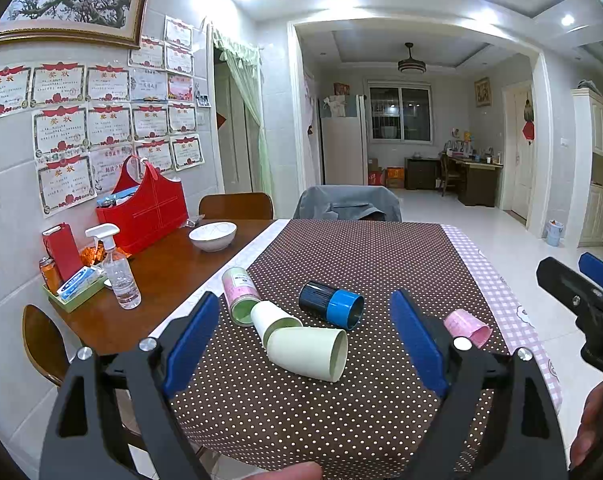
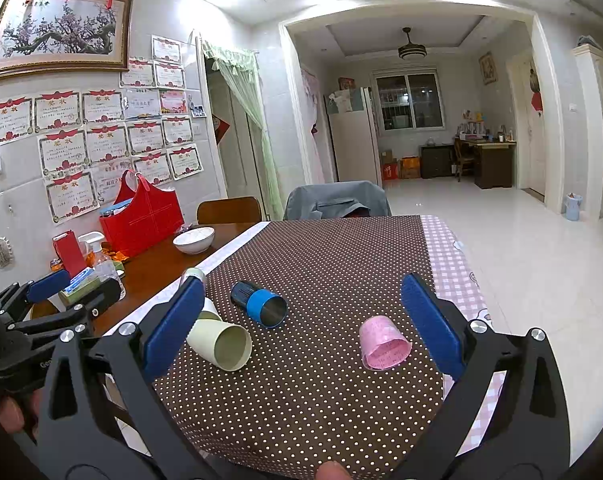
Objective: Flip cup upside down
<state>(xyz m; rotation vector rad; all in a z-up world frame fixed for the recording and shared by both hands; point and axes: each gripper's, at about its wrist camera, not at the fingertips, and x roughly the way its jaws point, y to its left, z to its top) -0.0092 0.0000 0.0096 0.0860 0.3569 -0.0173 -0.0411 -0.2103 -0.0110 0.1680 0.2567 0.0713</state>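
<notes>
I see five cups lying on their sides on a brown polka-dot cloth (image 1: 341,256) covering the table. Landmark: the smooth cream cup (image 1: 307,354), a tapered cone, its open mouth facing right. Touching it behind is a white cup (image 1: 270,316), and behind that a cylindrical cup with a pink printed band (image 1: 239,294). Behind and right of the cream cup lies a ribbed black cup with a blue collar (image 1: 331,304). Well to its right rests a small pink cup (image 2: 383,344). My left gripper (image 1: 305,320) is spread wide, holding nothing, with the cream cup between its blue pads. My right gripper (image 2: 301,308) is equally spread, empty.
</notes>
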